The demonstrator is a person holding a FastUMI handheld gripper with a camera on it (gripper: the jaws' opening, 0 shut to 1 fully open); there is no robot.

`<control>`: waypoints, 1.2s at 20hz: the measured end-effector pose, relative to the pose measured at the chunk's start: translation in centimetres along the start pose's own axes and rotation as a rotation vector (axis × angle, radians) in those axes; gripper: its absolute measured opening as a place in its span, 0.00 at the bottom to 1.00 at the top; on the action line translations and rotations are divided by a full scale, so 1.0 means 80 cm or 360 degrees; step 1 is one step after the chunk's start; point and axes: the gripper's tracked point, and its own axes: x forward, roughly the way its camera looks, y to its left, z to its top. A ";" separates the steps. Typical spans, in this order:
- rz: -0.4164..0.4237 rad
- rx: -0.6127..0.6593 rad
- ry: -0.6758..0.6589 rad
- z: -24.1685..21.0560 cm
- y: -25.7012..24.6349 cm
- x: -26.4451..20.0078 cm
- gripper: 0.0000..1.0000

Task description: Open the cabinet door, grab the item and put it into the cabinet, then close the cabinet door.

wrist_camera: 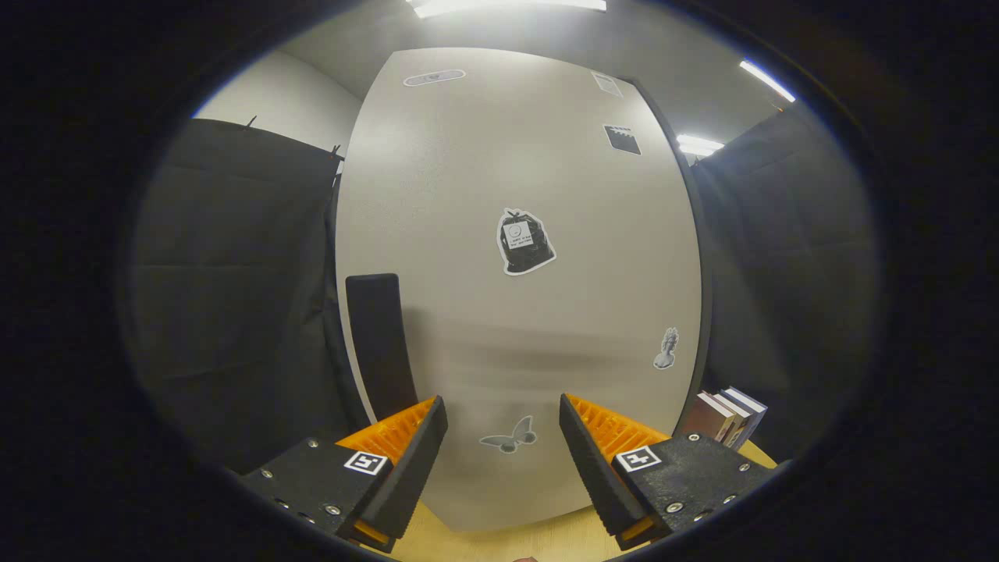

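Two fingers spread wide on the gripper (503, 437), grasping nothing, facing the closed cabinet door (515, 312); best swing left, hook the dark handle (380, 343), while the books (726, 417) wait right.

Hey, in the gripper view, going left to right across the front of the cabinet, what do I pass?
Black handle → left finger of the open gripper → butterfly sticker between the fingers → right finger → small sticker by the door's edge → stack of boxes beside the cabinet door.
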 end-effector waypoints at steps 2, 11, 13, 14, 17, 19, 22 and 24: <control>0.0007 0.0007 -0.0003 0.001 0.001 0.000 0.91; 0.0018 -0.0049 -0.0088 0.019 -0.004 -0.088 0.93; 0.0007 -0.0069 -0.0113 0.021 -0.006 -0.118 0.93; 0.0000 -0.0081 -0.0122 0.021 -0.007 -0.132 0.93; 0.0004 -0.0090 -0.0145 0.020 -0.005 -0.174 0.93; 0.0000 -0.0081 -0.0174 0.017 -0.004 -0.199 0.93; -0.0025 -0.0088 -0.0204 0.005 -0.005 -0.228 0.93; -0.0024 -0.0078 -0.0174 -0.011 -0.003 -0.243 0.93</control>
